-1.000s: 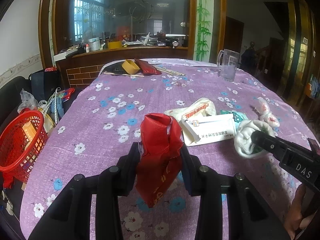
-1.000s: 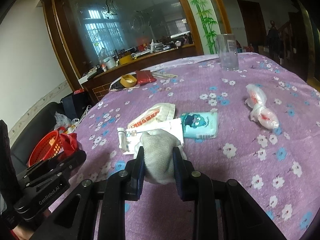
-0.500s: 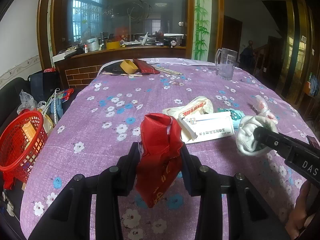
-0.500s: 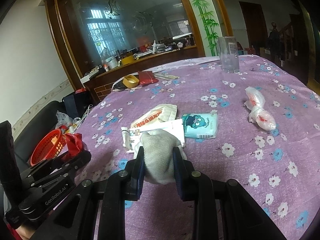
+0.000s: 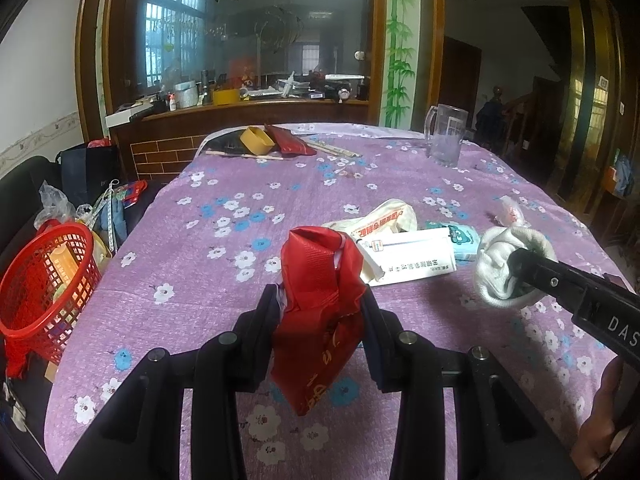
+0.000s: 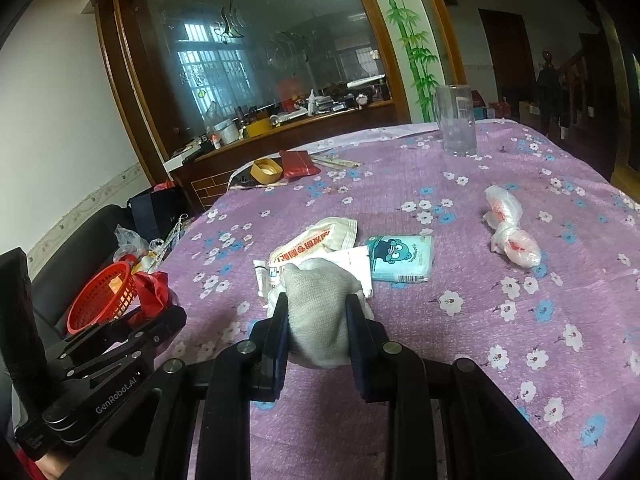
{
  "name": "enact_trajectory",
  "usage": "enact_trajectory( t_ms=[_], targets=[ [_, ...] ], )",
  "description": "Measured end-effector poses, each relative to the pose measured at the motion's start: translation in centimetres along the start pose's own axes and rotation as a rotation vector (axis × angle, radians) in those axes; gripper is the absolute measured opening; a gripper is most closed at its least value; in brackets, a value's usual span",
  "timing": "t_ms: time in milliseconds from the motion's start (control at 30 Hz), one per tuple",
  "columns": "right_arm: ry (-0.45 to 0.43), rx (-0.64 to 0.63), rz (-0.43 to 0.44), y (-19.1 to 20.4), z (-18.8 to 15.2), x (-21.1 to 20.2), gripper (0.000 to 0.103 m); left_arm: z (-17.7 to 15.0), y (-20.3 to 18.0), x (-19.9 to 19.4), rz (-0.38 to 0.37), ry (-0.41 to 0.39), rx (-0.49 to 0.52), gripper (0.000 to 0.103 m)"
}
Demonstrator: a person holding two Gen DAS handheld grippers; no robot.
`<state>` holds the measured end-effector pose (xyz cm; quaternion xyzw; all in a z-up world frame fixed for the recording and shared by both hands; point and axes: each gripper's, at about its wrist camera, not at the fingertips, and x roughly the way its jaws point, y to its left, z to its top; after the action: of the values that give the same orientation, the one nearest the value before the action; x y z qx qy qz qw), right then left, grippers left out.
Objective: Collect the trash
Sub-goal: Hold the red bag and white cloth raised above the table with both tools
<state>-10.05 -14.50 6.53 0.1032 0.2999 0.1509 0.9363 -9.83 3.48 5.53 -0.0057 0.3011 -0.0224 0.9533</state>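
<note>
Two pieces of trash are held above a round surface (image 5: 224, 248) draped in crinkled purple cloth with white and blue flowers. The left hand-held gripper (image 5: 320, 316) is clenched on a crumpled red foil bag (image 5: 320, 304), glossy and creased, its tail hanging below the fingers. The right hand-held gripper (image 6: 318, 320) squeezes a soft, knitted white cloth wad (image 6: 318, 308) — bunched into a ball. On the cloth just beyond lie a flat white carton (image 5: 416, 260), a cream pouch (image 6: 320, 240), a teal tissue pack (image 6: 402, 258) and knotted clear plastic (image 6: 508, 232). A red lattice basket (image 5: 44, 280) stands off the surface's left edge — bare cloth lies between.
</note>
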Motion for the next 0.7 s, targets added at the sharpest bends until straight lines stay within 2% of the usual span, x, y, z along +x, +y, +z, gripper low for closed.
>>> enact_trajectory(
  t_ms=[700],
  targets=[
    [0.028, -0.005, 0.007, 0.09, -0.69, 0.76, 0.028, -0.22, 0.53, 0.07, -0.009, 0.011, -0.012, 0.037]
  ],
)
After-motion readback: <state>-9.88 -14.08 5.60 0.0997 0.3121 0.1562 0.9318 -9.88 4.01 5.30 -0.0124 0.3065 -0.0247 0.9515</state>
